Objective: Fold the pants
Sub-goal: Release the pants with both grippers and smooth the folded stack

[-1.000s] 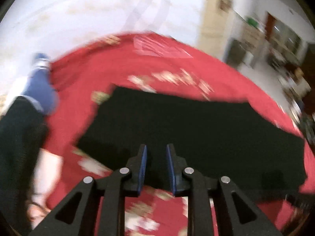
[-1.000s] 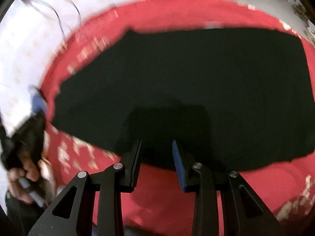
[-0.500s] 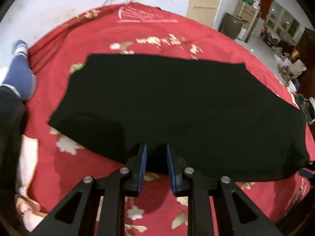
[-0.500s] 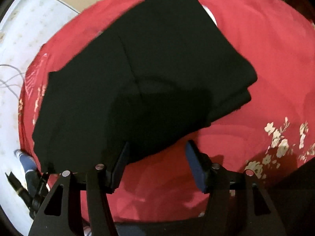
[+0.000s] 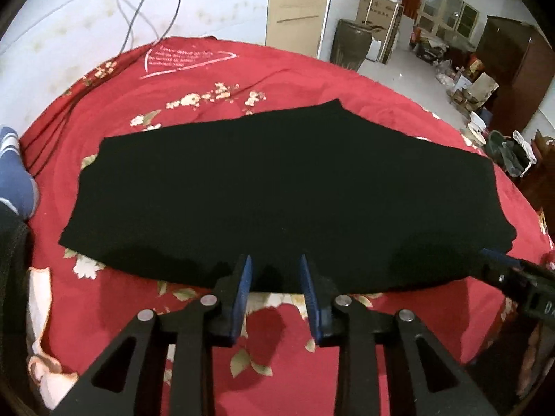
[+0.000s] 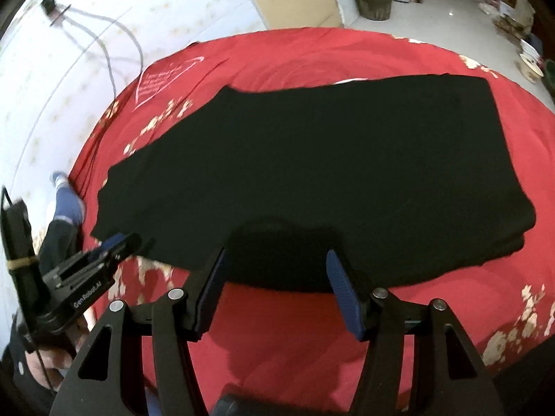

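Left hand-held gripper point(image 5: 274, 260) jaws opening, nothing between pads, poised over near hem. Right hand-held gripper point(image 6: 277, 260) jaws spread wide, empty, above near edge. Folded black fabric pants point(image 5: 270, 194) lying flat on red floral bedspread point(image 5: 284, 76). Blue sock point(image 5: 14, 170) at left.

**A cluttered room behind the red bed**

A red floral bedspread point(image 5: 312, 79) covers the bed. Behind it stands a white patterned wall point(image 5: 86, 7) with grey cables point(image 5: 138, 7) hanging down. Right of the wall, a tan door point(image 5: 298, 7), a dark jar point(image 5: 352, 46), cardboard boxes point(image 5: 380, 10), windows point(image 5: 447, 8) and a brown wardrobe point(image 5: 513, 66) stand on the pale floor point(image 5: 412, 72).
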`<act>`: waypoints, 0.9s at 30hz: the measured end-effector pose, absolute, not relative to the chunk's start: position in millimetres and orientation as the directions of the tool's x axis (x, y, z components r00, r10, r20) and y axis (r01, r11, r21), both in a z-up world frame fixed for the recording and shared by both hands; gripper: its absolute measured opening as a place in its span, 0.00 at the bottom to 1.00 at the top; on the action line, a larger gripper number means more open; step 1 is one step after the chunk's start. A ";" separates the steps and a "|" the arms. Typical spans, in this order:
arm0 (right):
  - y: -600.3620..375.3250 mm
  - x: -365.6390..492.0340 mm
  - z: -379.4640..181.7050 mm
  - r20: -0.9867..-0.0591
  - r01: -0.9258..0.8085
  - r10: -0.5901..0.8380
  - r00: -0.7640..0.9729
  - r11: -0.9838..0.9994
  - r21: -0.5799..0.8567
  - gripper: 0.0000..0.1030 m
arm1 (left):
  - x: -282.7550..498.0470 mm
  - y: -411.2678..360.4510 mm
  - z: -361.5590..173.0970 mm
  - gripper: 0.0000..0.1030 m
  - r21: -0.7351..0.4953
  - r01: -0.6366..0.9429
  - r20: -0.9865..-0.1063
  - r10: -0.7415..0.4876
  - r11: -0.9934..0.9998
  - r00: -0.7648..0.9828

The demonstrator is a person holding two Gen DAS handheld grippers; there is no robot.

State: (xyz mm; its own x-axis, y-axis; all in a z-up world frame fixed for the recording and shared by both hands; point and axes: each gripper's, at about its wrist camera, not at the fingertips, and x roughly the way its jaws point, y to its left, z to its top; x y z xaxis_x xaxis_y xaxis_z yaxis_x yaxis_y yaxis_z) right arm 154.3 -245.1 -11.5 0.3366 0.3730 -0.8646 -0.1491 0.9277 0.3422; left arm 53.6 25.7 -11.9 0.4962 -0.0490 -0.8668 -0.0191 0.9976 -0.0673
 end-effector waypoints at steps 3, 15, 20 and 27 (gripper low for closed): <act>-244.5 145.4 1.3 -0.849 -0.173 0.358 0.388 0.933 0.315 0.57 | 40.7 27.4 -1.5 0.31 -0.061 -0.033 -0.852 -0.035 0.998 0.522; -242.7 104.3 24.6 -0.804 -0.271 0.365 0.470 0.926 0.262 0.57 | -0.8 27.9 11.9 0.31 -0.032 -0.065 -0.824 0.010 0.997 0.567; -242.7 96.6 24.7 -0.806 -0.282 0.358 0.471 0.927 0.247 0.57 | -2.4 33.3 9.0 0.31 -0.038 -0.083 -0.824 0.016 0.996 0.566; -237.8 98.2 20.8 -0.819 -0.281 0.344 0.459 0.931 0.234 0.57 | -0.3 38.1 0.6 0.31 -0.045 -0.103 -0.829 0.020 0.994 0.559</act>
